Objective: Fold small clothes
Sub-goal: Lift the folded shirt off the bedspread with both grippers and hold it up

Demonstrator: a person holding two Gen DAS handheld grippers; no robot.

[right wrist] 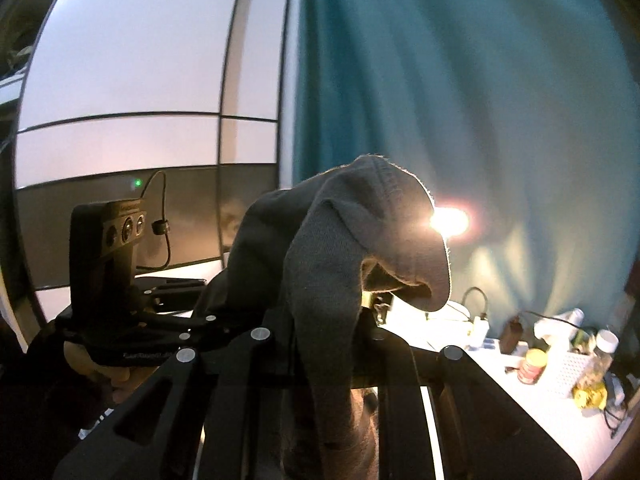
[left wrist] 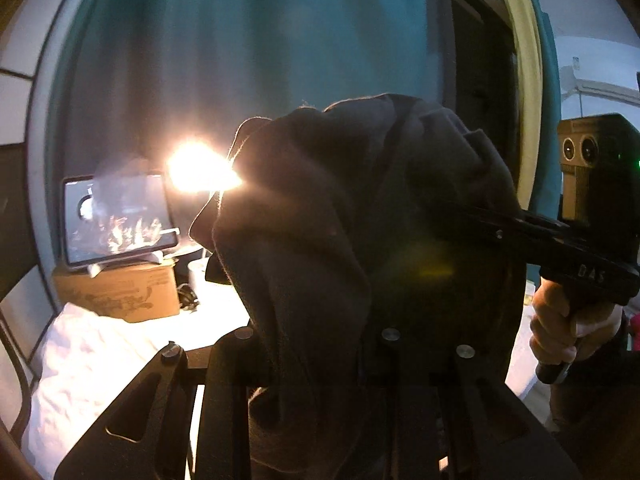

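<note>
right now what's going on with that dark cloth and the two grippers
A person is holding a dark grey knit garment up in the air, above a white-covered table, with a hand-held gripper in each hand. The left hand-held gripper and the right hand-held gripper are each shut on the cloth, close together, so it hangs bunched and draped over the fingers. No fold is laid down yet. A lamp glares behind it against a teal curtain.

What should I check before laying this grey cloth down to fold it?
1. Left gripper gripping the grey cloth: ok.
2. Right gripper gripping it too: ok.
3. Cloth lifted clear of the white table: ok.
4. Cloth spread flat between the grippers: not ok, bunched and drooping.
5. Bottles and white basket out of the way: cannot tell.
6. Landing spot visible: not ok, cloth and lamp glare block it.
</note>
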